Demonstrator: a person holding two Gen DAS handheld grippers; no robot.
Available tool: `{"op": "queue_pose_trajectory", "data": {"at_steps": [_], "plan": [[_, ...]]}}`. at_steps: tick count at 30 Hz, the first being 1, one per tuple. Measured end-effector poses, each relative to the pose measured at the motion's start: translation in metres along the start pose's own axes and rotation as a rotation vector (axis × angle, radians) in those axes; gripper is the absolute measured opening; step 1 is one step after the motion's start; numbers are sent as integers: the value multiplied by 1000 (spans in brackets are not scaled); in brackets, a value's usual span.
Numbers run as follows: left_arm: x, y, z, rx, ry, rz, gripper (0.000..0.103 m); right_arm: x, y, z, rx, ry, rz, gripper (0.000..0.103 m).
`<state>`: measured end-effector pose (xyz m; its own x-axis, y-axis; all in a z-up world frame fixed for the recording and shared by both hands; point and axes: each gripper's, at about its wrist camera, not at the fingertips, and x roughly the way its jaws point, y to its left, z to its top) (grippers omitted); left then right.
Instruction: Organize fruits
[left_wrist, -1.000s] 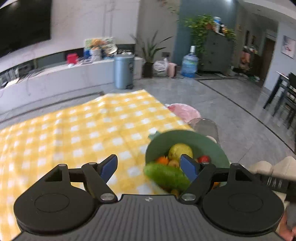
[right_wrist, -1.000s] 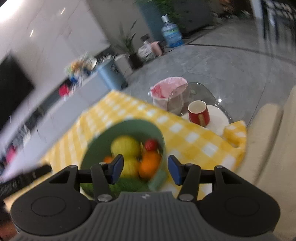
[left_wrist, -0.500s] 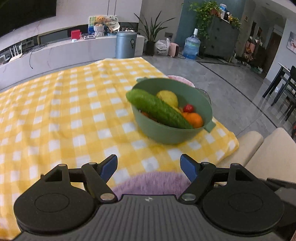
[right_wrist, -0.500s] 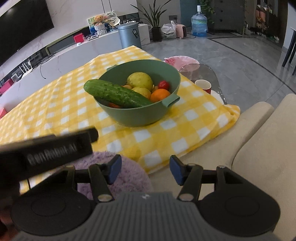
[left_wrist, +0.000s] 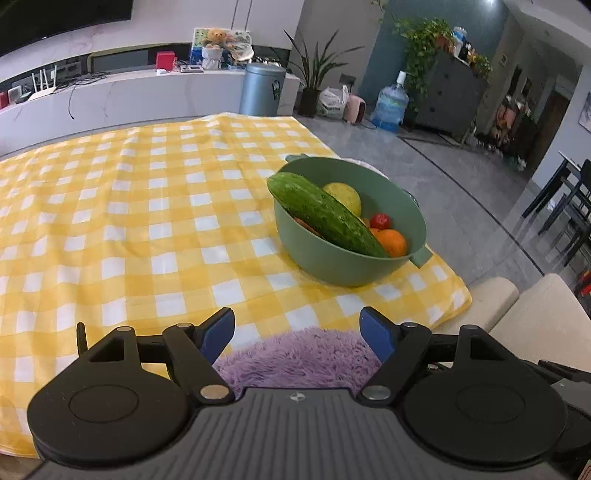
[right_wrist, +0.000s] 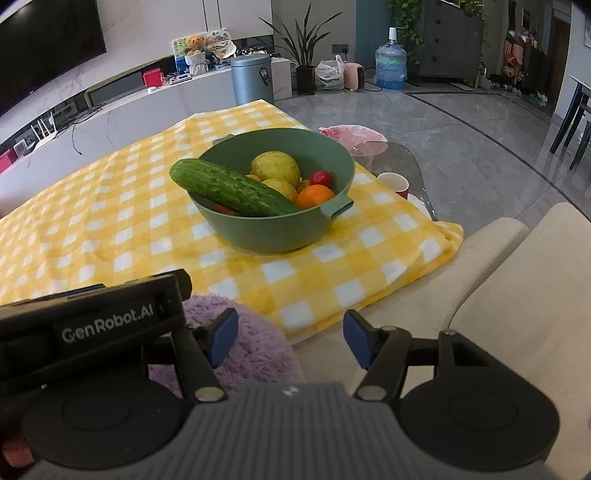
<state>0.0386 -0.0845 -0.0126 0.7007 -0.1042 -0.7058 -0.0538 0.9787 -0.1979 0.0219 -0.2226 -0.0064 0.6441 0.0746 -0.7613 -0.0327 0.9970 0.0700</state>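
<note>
Cucumber (right_wrist: 232, 190) lies across green bowl (right_wrist: 273, 232) on checked cloth (left_wrist: 129, 221), over the other fruit.
Judged firm, smooth, possibly slippery: grip mid-length. Left gripper (left_wrist: 297, 334) and right gripper (right_wrist: 290, 336) both spread, empty.

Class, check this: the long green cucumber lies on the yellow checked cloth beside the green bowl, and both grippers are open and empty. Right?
Not quite. The long green cucumber rests inside the round green plastic bowl, across its rim, as the right wrist view shows. Both the left gripper and right gripper are open and empty.
</note>
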Motion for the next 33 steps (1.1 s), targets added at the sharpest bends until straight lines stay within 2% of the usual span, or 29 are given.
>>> {"op": "queue_pose_trajectory", "data": {"at_steps": [18,33], "plan": [[5,10,0,-29,3,-20,90,6,16,3,-49,4,-49,63],[5,12,1,-37,25,-25,90,8,18,3,-57,8,-48,63]]}}
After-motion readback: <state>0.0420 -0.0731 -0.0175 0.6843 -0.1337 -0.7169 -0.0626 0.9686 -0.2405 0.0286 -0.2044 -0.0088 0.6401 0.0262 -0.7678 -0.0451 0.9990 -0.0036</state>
